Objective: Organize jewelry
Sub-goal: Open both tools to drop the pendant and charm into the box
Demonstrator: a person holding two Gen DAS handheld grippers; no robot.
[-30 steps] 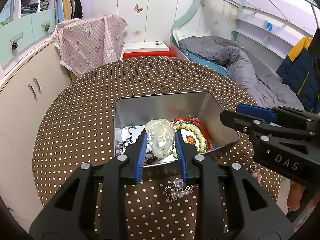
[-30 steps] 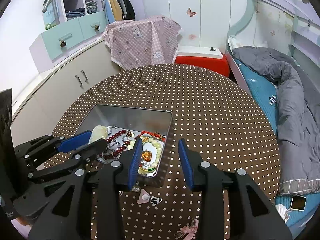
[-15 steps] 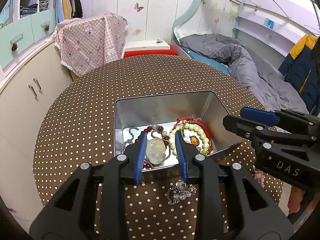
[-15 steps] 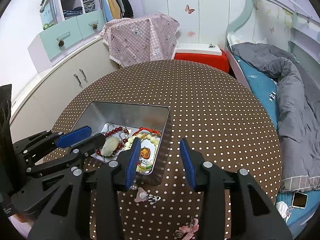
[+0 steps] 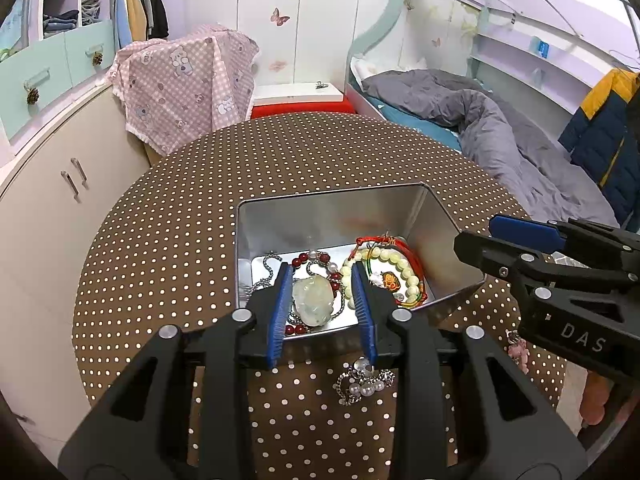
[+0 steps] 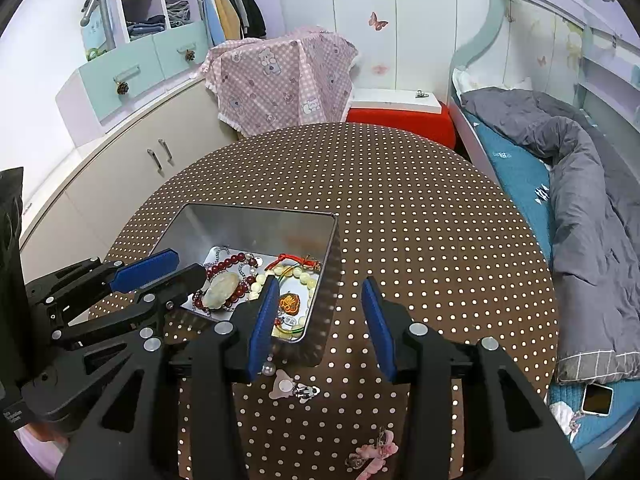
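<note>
The pale jade pendant point(image 5: 313, 299) lies inside the metal tin point(image 5: 448, 240), released between the left gripper point(image 5: 322, 312) jaws that have just been opening — the right gripper point(image 6: 318, 330) gapes empty — so next, likely, comes the pearl chain point(image 5: 362, 384) just outside the tin.

White letters "DAS" on the black body of the right tongs point(image 5: 524, 236), left wrist view

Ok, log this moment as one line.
left tongs: opening, empty | jade pendant: lying in tin | right tongs: open, empty | pearl chain: on table
</note>
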